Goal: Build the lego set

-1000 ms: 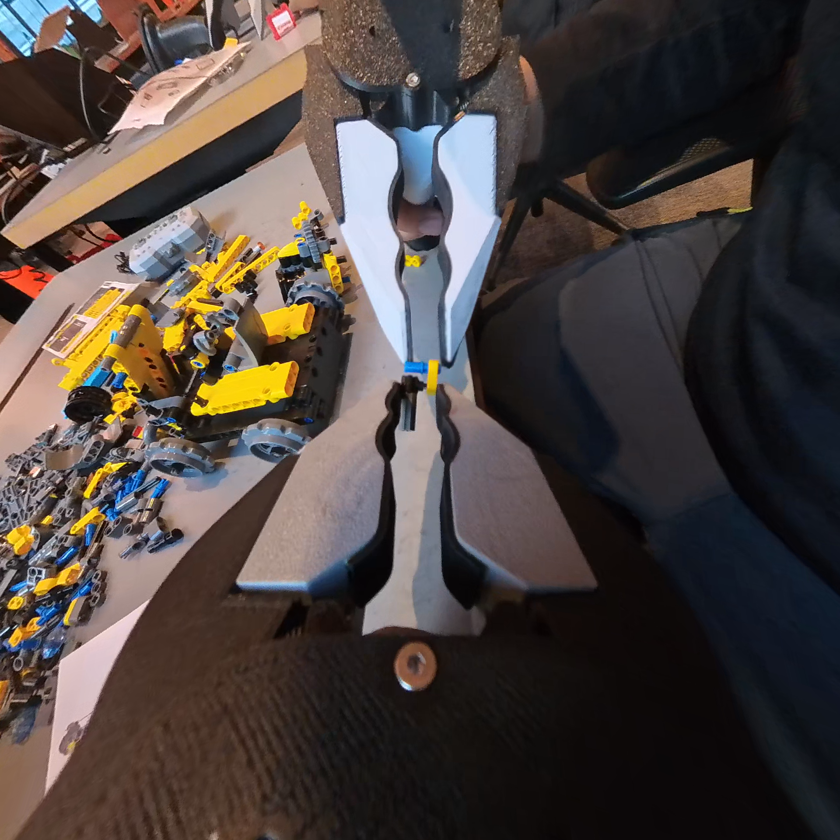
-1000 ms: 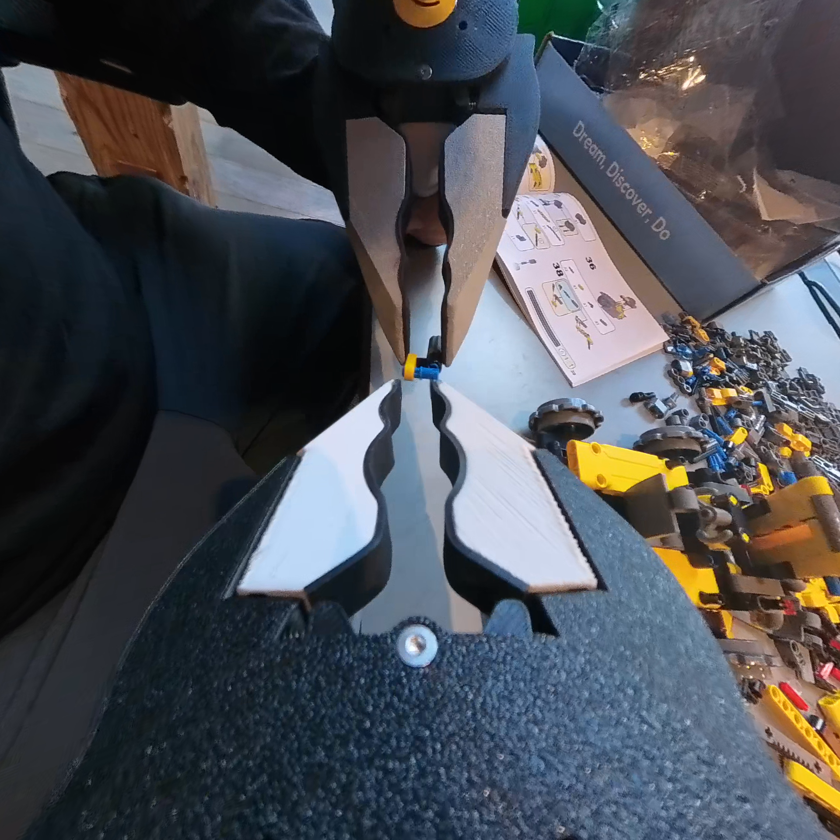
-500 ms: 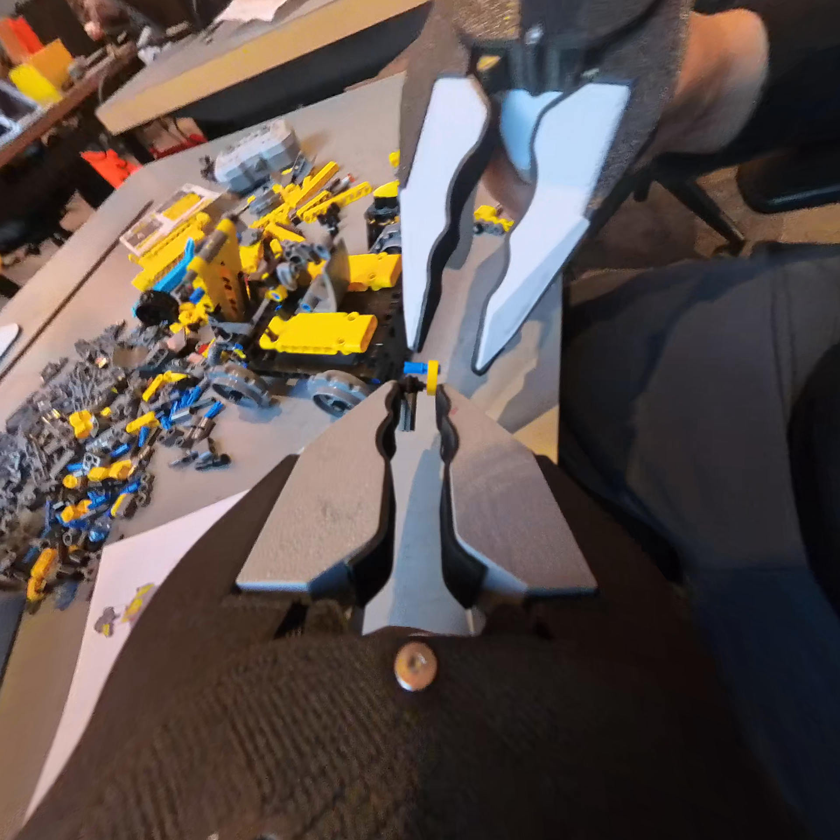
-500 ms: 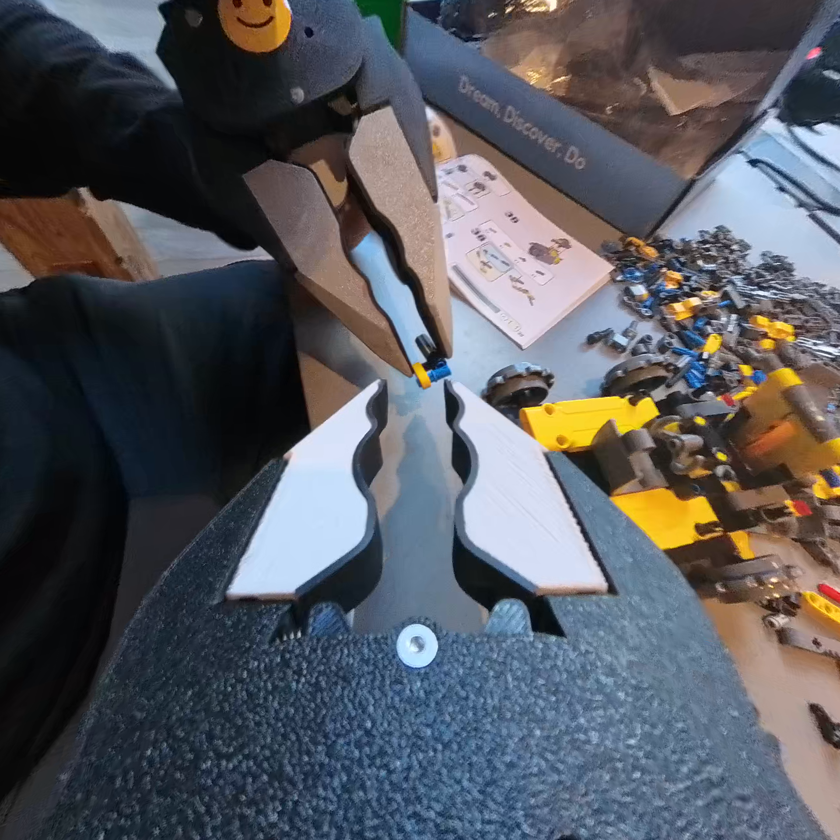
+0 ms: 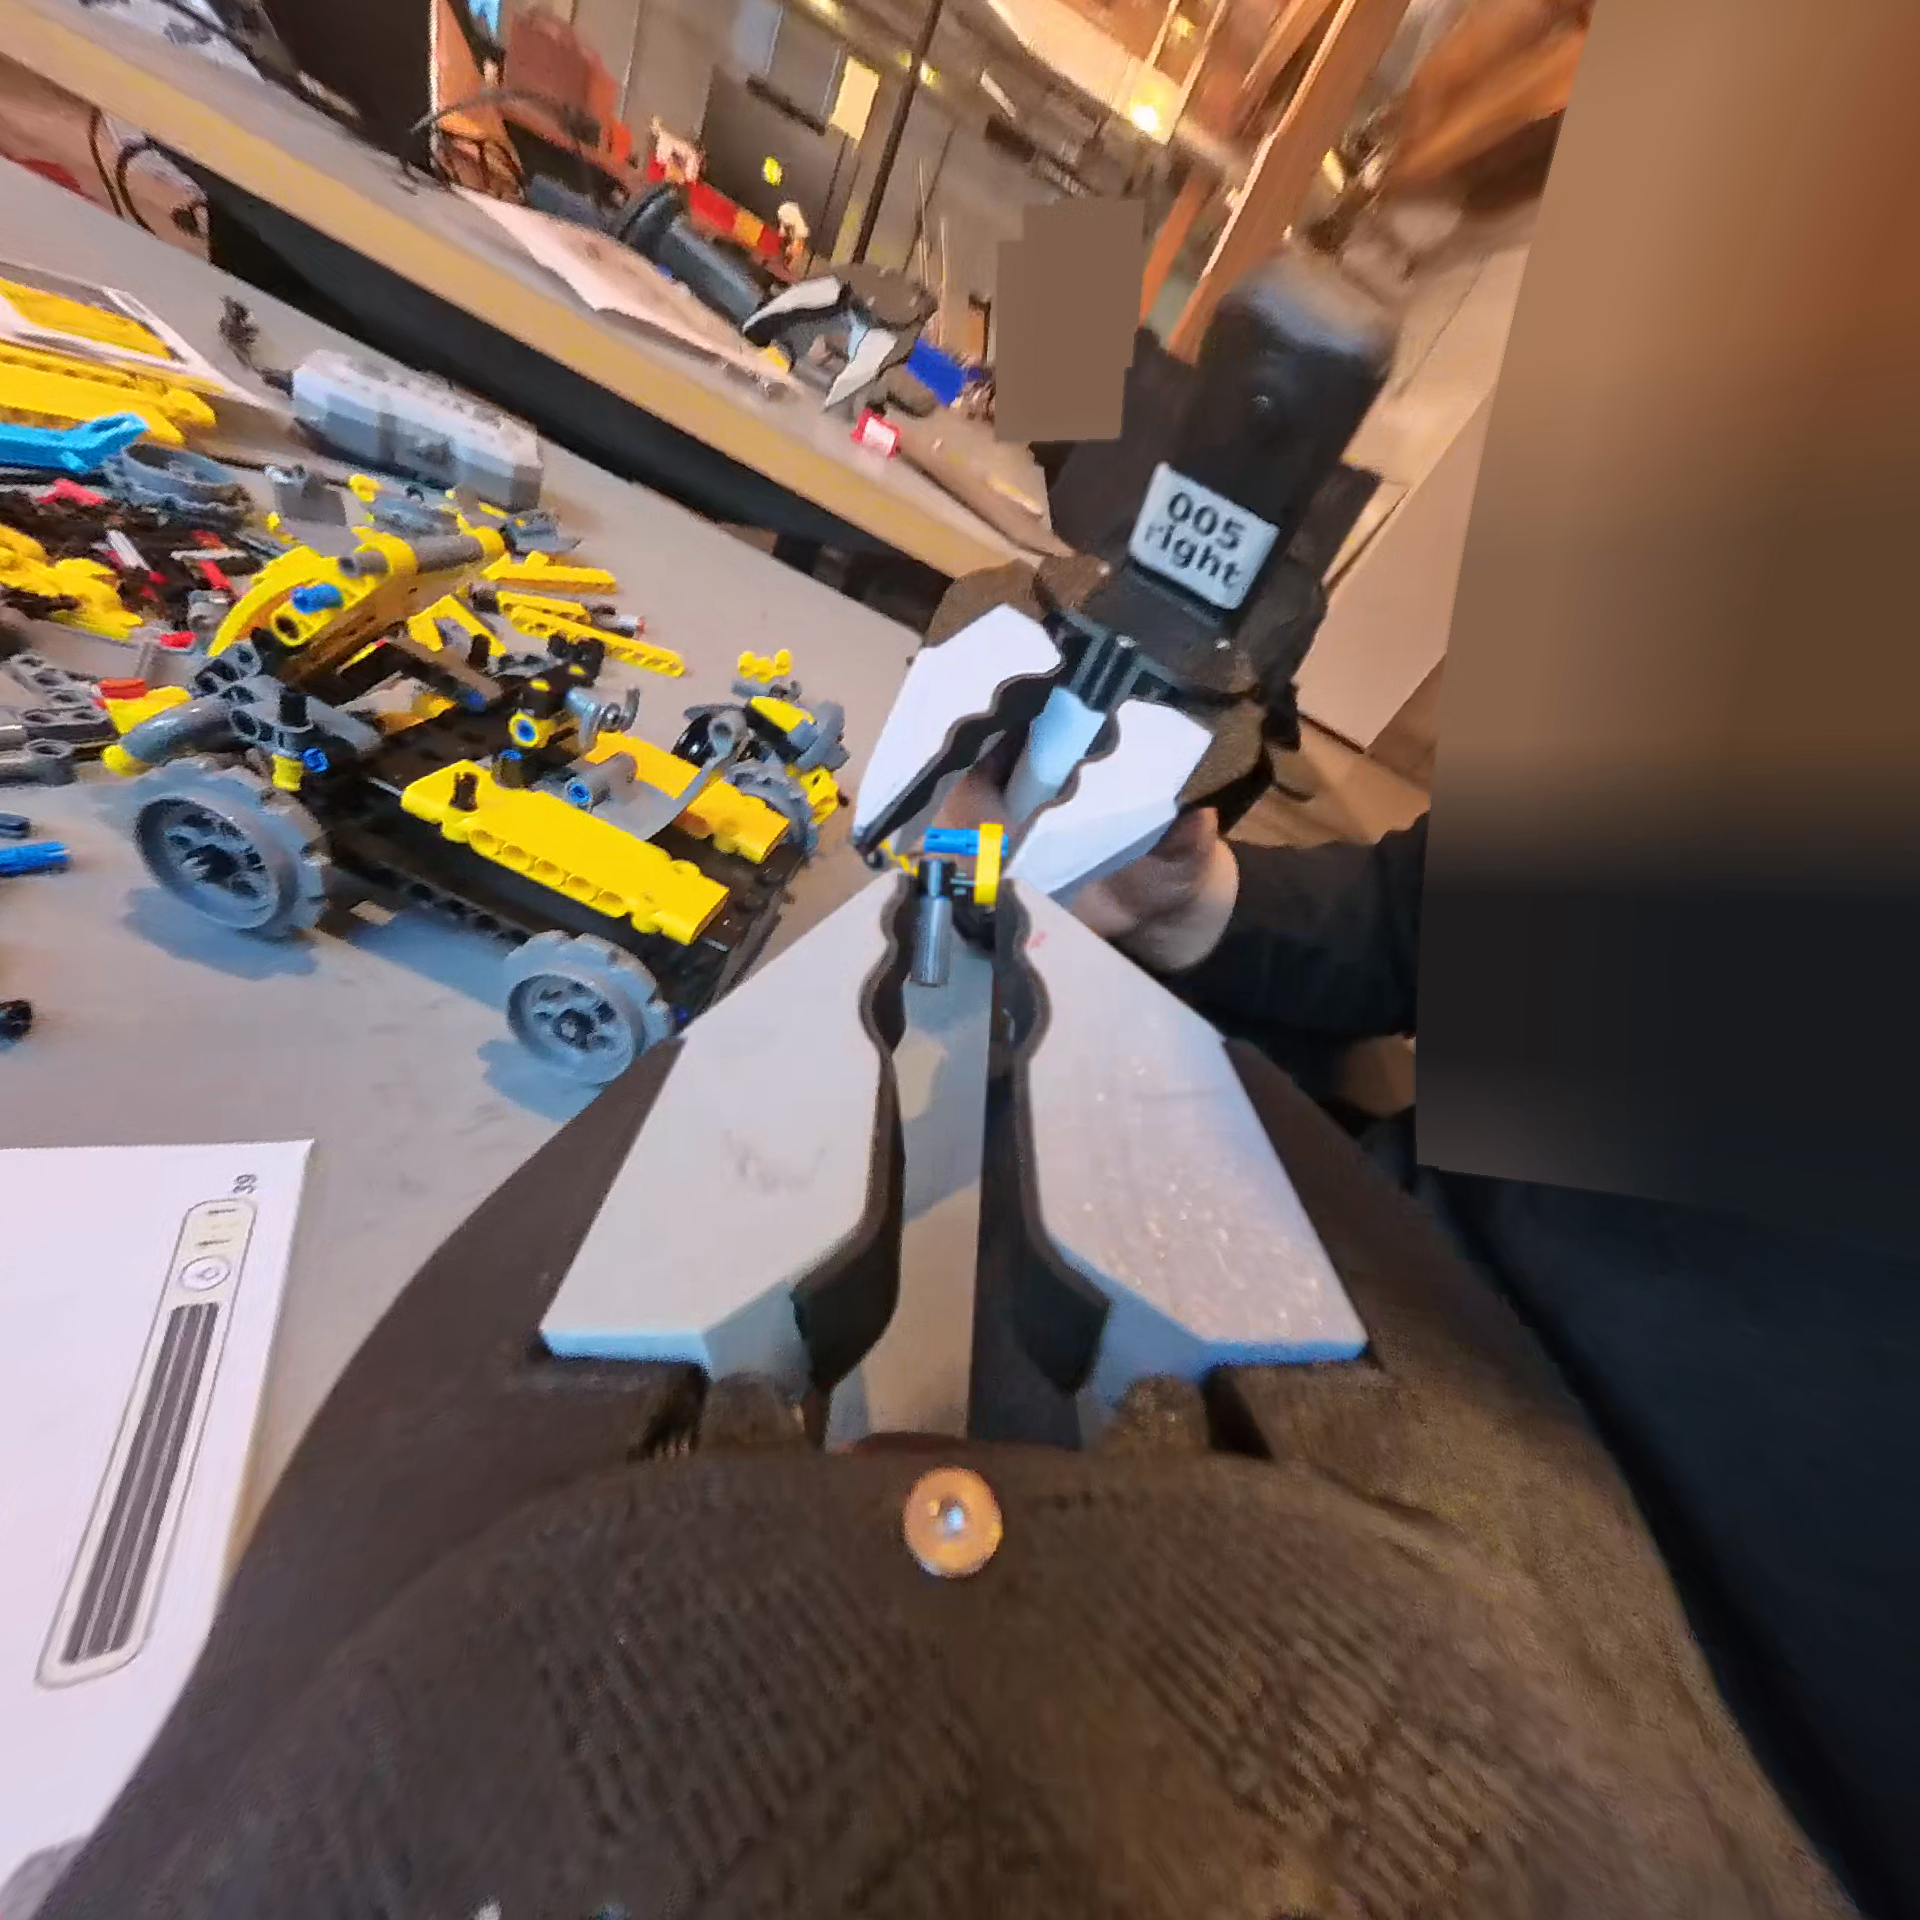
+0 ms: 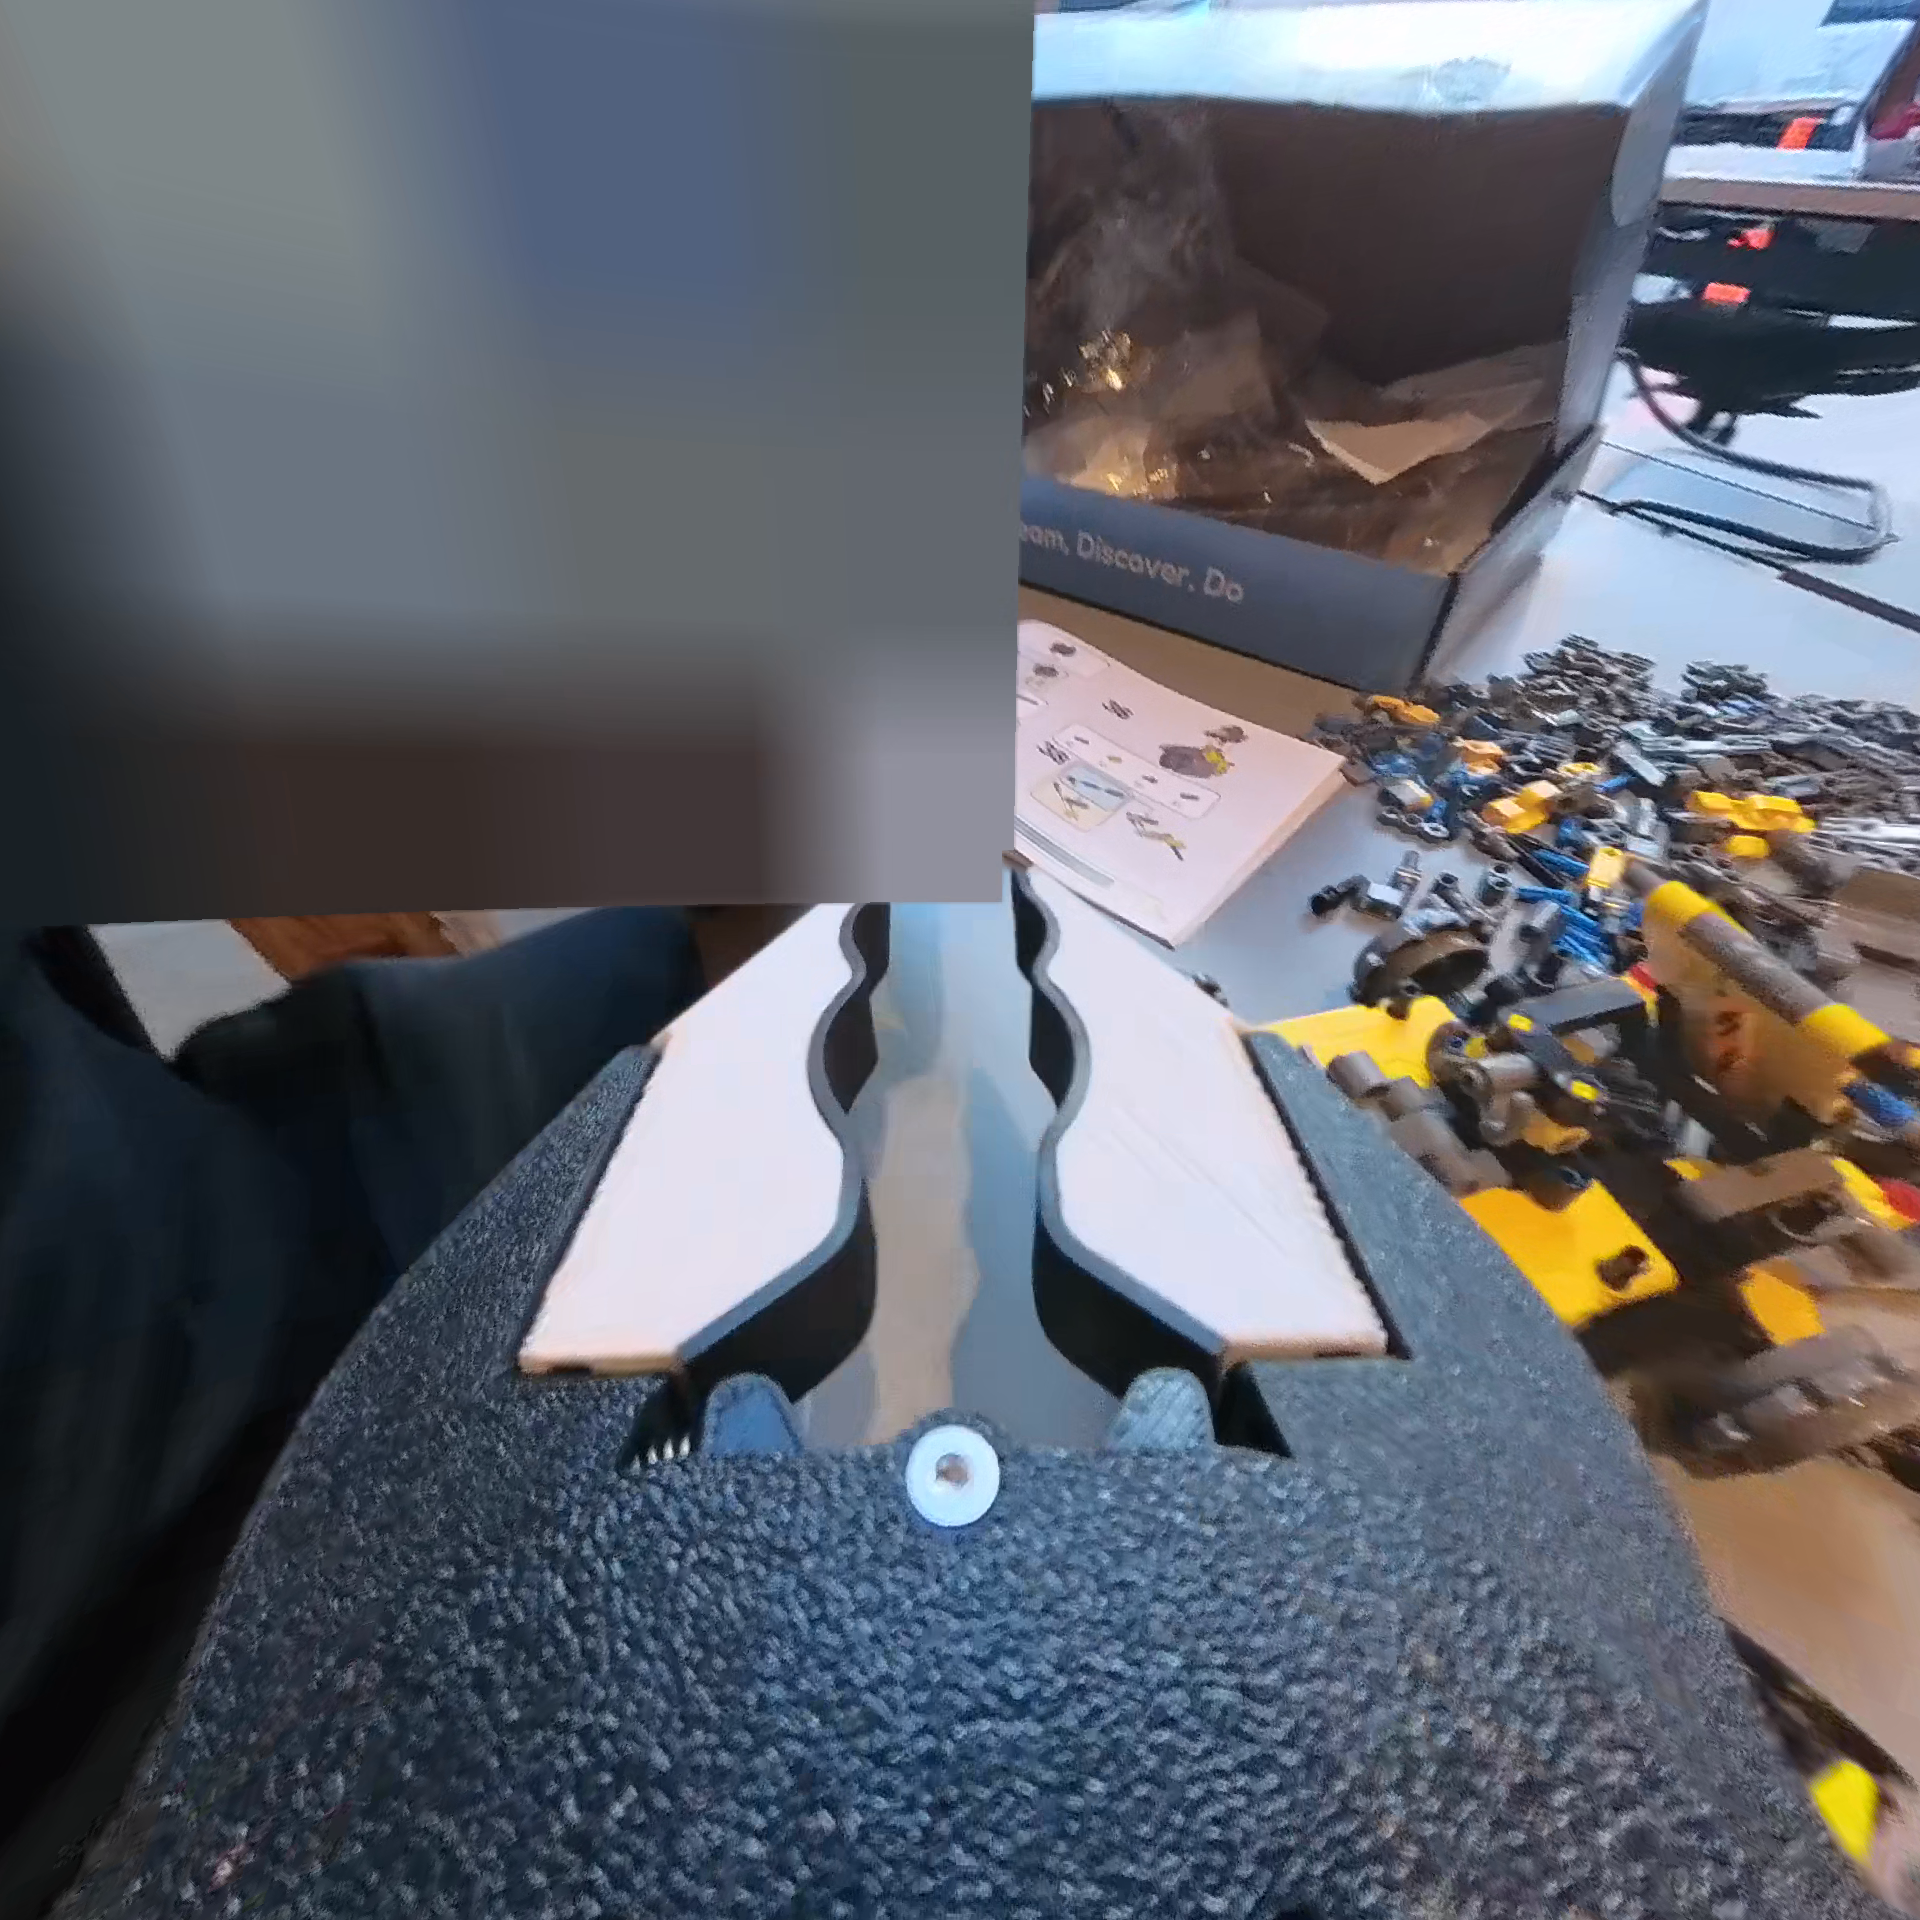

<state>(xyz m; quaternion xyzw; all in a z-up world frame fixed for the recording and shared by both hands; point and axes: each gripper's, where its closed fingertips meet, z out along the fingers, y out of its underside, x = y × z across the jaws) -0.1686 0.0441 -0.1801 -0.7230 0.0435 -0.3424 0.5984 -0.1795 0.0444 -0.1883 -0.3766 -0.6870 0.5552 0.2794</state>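
My left gripper [image 5: 940, 896] is shut on a small brick-piece assembly [image 5: 932, 930]: a grey connector with a blue pin and a yellow bush sticking out past the tips. It is held in the air near the table's edge. My right gripper [image 6: 948, 925] is open and empty, its tips partly behind a blur patch. In the left wrist view its white fingers [image 5: 1127, 784] hang spread just beyond the held piece, apart from it. A yellow and black wheeled model [image 5: 540, 831] stands on the grey table [image 5: 312, 1039]; it also shows in the right wrist view [image 6: 1558, 1164].
An open instruction booklet [image 6: 1143, 800] lies by a dark box [image 6: 1299, 582] holding plastic bags. Piles of loose small parts [image 6: 1610, 769] cover the table behind the model [image 5: 62, 582]. A grey battery block [image 5: 416, 416] and a white page [image 5: 125, 1351] lie on the table. A person's dark clothing fills the near side. Less than 4 cm separates the two grippers' tips.
My right gripper opened beside the small assembly and drew back from it. My left gripper kept its hold and tilted up, so the view now looks across the table.
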